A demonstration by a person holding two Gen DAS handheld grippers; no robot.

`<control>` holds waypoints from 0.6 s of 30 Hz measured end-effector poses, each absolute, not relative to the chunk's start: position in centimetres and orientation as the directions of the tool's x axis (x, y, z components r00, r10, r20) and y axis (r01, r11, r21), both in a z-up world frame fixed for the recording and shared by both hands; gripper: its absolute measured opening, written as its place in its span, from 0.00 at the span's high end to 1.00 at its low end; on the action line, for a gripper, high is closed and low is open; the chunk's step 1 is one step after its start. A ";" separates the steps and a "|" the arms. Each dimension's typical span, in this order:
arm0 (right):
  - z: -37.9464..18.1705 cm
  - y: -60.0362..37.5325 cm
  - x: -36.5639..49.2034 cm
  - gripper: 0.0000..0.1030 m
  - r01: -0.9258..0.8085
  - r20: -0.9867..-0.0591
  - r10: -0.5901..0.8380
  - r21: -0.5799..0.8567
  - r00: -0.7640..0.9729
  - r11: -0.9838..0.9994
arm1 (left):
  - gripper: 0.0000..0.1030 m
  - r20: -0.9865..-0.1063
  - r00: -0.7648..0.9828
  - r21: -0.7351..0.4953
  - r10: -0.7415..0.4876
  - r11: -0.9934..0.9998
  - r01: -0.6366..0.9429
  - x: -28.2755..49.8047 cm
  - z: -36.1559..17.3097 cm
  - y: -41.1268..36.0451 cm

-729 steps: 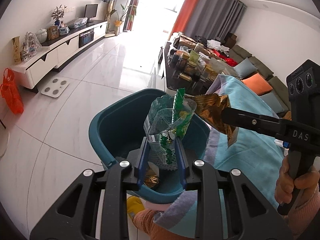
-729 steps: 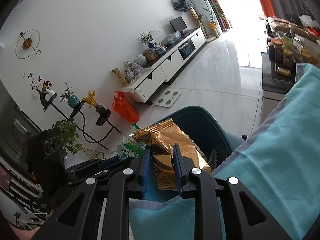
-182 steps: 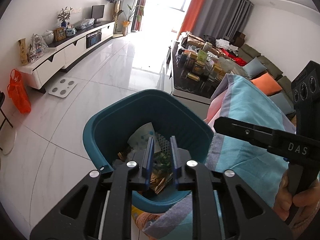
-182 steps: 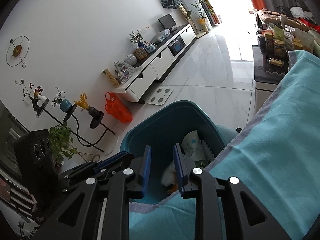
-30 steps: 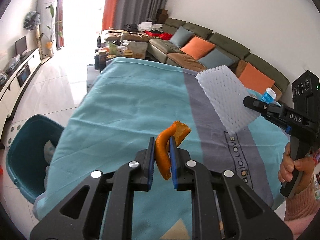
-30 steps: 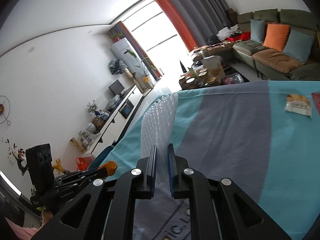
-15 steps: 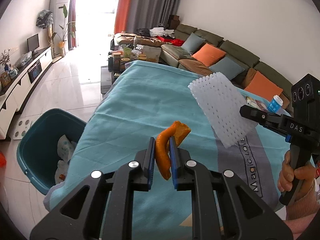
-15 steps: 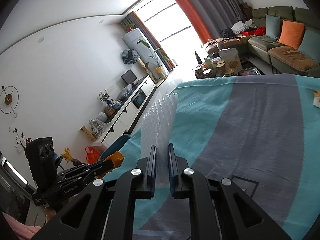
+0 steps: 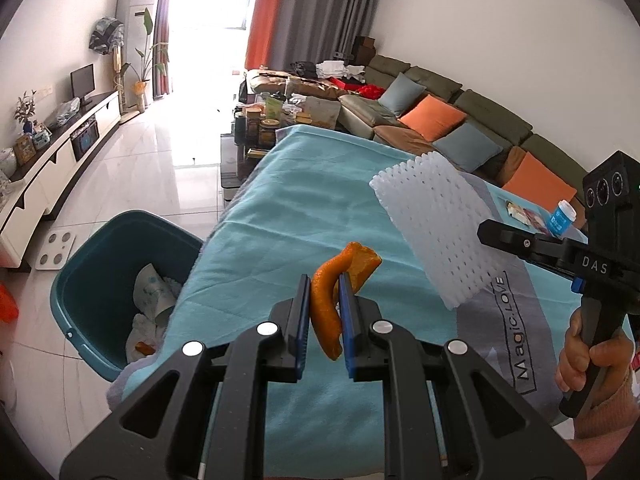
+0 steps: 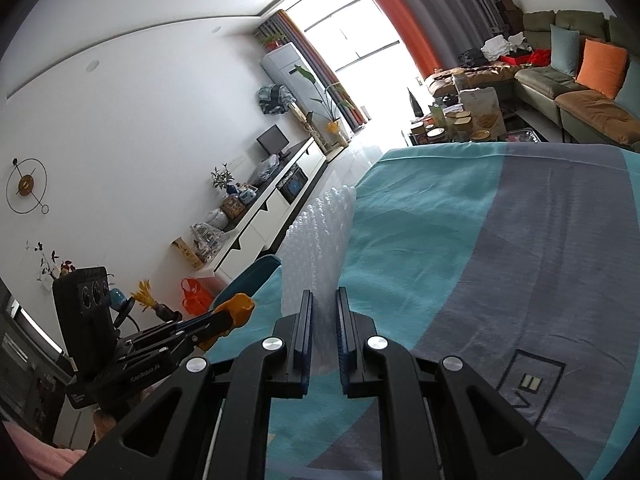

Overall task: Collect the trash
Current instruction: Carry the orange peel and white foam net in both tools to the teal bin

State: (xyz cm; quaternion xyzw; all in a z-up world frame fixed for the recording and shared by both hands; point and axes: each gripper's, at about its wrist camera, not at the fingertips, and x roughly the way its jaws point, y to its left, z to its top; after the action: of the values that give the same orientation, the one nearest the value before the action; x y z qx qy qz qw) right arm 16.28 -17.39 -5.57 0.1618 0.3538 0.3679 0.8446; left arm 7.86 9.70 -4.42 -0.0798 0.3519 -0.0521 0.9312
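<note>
Bin (image 9: 80, 248) of teal plastic stands on the floor at the left, trash inside, beside the blanketed table (image 9: 280, 216). Left gripper (image 9: 324, 316) clamps an orange peel (image 9: 326, 308) above the blanket; right gripper (image 10: 323, 332) pinches a white foam net (image 10: 316, 248).

The foam net (image 9: 434, 232) is white, soft and full of holes. The peel (image 9: 332, 300) looks matt orange. The cloth (image 9: 280, 216) is woven, the bin (image 9: 80, 264) smooth plastic, the floor (image 9: 132, 168) glossy.
</note>
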 end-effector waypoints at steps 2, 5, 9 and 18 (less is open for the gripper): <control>-5.6 -17.1 16.4 0.91 -0.510 -0.480 0.737 0.532 0.476 0.676 | 0.86 -0.646 0.749 -0.187 -0.149 0.982 0.034 7.7 -4.4 10.1; -5.8 -16.7 16.6 0.91 -0.514 -0.481 0.741 0.533 0.469 0.672 | 0.86 -0.645 0.751 -0.188 -0.141 0.982 0.024 7.4 -4.4 10.6; -5.7 -16.3 16.4 0.91 -0.521 -0.481 0.747 0.536 0.459 0.665 | 0.86 -0.644 0.754 -0.191 -0.130 0.982 0.006 7.2 -4.3 11.3; -5.8 -15.0 16.4 0.91 -0.540 -0.480 0.762 0.539 0.434 0.647 | 0.86 -0.639 0.762 -0.196 -0.106 0.980 -0.028 6.7 -4.2 12.7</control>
State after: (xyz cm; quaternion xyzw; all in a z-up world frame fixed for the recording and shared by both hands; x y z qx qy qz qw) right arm 16.42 -14.98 -5.83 0.1540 0.3608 0.3909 0.8327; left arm 6.66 12.71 -4.19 -0.0971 0.3446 -0.0209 0.9335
